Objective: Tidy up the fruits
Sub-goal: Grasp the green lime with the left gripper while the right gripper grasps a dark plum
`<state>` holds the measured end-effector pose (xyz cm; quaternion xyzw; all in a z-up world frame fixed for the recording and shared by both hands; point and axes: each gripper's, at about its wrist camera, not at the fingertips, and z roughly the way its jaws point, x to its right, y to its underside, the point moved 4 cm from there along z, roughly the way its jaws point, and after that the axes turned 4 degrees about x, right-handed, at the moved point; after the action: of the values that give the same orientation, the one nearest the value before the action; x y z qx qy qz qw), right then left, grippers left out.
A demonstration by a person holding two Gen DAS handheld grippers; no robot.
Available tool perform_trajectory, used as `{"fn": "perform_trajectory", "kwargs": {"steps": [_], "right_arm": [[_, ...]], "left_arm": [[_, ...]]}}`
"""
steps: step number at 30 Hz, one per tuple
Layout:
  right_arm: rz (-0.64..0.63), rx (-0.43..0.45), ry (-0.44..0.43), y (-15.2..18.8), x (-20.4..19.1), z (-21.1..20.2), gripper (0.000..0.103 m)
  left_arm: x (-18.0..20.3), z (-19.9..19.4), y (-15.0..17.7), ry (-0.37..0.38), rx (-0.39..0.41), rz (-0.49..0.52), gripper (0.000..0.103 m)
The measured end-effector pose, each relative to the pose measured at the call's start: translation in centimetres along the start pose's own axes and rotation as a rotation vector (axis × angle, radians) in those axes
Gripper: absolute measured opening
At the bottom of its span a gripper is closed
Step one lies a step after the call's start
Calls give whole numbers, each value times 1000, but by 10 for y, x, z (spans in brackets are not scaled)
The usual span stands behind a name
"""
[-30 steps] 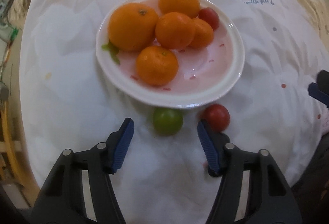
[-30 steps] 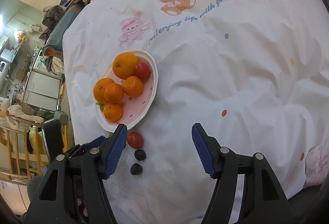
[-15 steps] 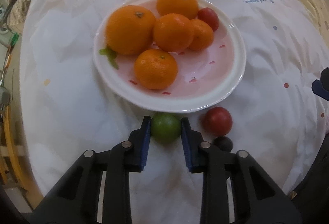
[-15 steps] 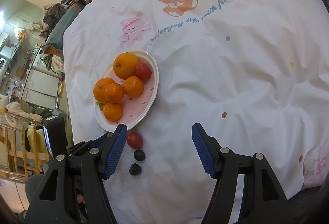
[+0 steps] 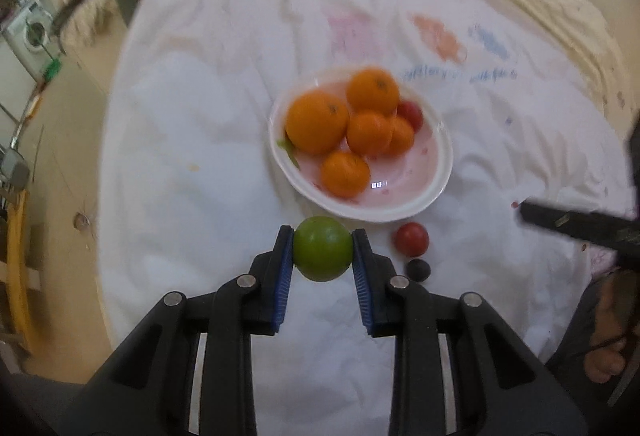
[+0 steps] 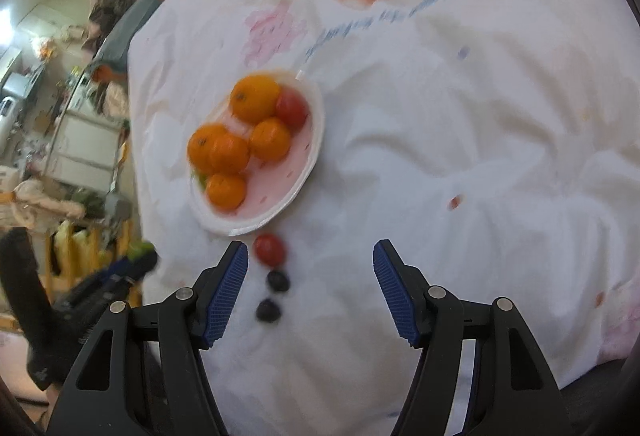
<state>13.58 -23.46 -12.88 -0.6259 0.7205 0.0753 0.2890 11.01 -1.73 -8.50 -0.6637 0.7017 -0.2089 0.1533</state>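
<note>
My left gripper [image 5: 323, 255] is shut on a green lime [image 5: 323, 254] and holds it raised above the cloth, in front of the white plate [image 5: 438, 172]. The plate holds several oranges [image 5: 317, 123] and a red tomato [image 5: 411, 115]. A second red tomato [image 5: 412, 239] and a dark berry [image 5: 419, 270] lie on the cloth beside the plate. In the right wrist view my right gripper [image 6: 310, 290] is open and empty above the cloth, with the tomato [image 6: 270, 249] and two dark berries [image 6: 278, 281] just inside its left finger. The left gripper with the lime [image 6: 138, 250] shows blurred at the left.
The table is covered by a white cloth [image 6: 460, 140] with cartoon animal prints at the far side. A cluttered room with furniture [image 6: 84, 148] lies beyond the left edge. My right gripper's dark body [image 5: 580, 226] reaches in at the right of the left wrist view.
My left gripper closed on the lime and has lifted it off the cloth, pulling back so the plate looks smaller. My right gripper stays open and has shifted slightly.
</note>
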Motion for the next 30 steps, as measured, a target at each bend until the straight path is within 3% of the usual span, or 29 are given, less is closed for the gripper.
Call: {"fn": "perform_trajectory", "kwargs": {"steps": [2, 4, 6, 13, 21, 24, 26, 30], "right_arm": [[5, -50, -17, 8, -2, 12, 63], [-2, -123, -47, 17, -7, 28, 42], [-19, -165, -42, 23, -12, 43, 38], [-49, -210, 47, 32, -25, 82, 38], [-246, -199, 213, 43, -52, 102, 38], [-332, -182, 266, 47, -56, 103, 31], [-342, -174, 270, 48, -56, 101, 23], [-332, -165, 251, 47, -53, 94, 23]], "left_arm": [[-5, -9, 0, -11, 23, -14, 25], [-12, -14, 2, -11, 35, -45, 25], [-15, -13, 1, -5, 41, -80, 25], [-24, -7, 4, 5, 13, -140, 25], [-31, 0, 4, 6, -25, -171, 25], [-31, 2, 4, 14, -36, -187, 25], [-30, 2, 3, 18, -34, -183, 25], [-25, 3, 3, 4, -22, -155, 25]]}}
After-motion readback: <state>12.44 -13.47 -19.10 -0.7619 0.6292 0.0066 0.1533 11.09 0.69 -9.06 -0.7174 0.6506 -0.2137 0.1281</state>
